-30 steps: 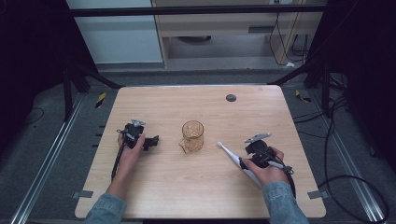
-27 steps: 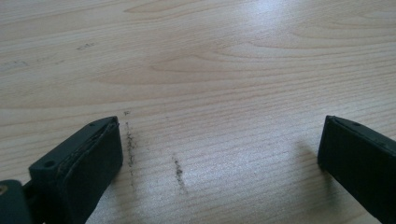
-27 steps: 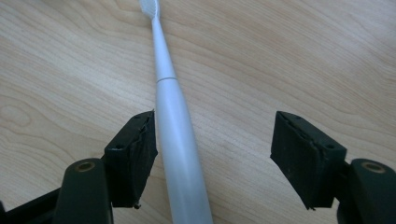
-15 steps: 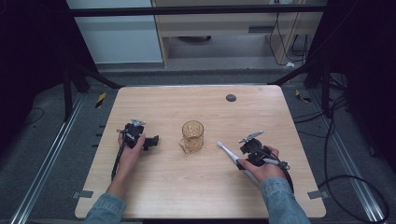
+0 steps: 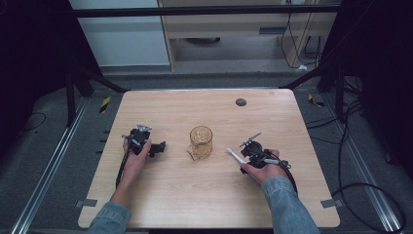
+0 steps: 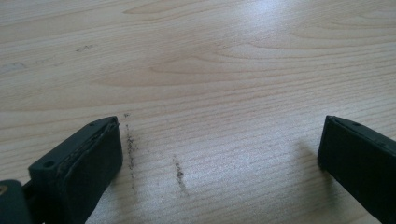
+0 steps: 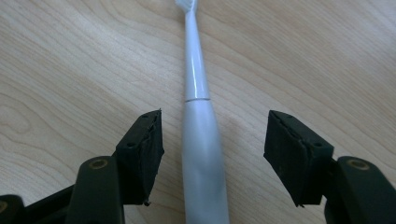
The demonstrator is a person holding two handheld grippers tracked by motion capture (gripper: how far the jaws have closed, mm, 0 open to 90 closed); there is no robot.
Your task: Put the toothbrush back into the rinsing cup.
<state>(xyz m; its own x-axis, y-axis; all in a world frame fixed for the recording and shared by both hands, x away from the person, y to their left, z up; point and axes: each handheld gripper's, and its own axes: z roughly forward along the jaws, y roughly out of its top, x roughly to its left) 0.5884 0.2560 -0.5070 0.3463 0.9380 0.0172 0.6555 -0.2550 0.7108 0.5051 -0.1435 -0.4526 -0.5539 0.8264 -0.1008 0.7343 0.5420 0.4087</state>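
1. I'm straddling the toothbrush [image 7: 200,140] with the right claw [image 7: 212,156]; its jaws are standing wide apart, one on each side of the white handle, neither pad touching it.
2. The toothbrush is lying flat on the tabletop [image 5: 195,190], right of the amber glass [image 5: 200,142], with its bristle end pointing toward the glass.
3. The left claw [image 6: 219,158] is resting open on bare wood, left of the glass and well apart from it, holding nothing.
4. Step in hand, as I'm reading it: closing on the handle for a pickup.
5. I'm aiming to keep the handle centred between the pads before squeezing; it's sitting nearer the left pad in the right gripper view, so a small shift would even the contact.
6. I'm planning to grip the thick lower section, not the thin neck, since the round body could roll out of the pads.
7. I'm wanting the pads low enough to catch below the handle's widest line, without scraping the tabletop.
8. I'm judging a slow close, then a straight lift, as safest near the glass.
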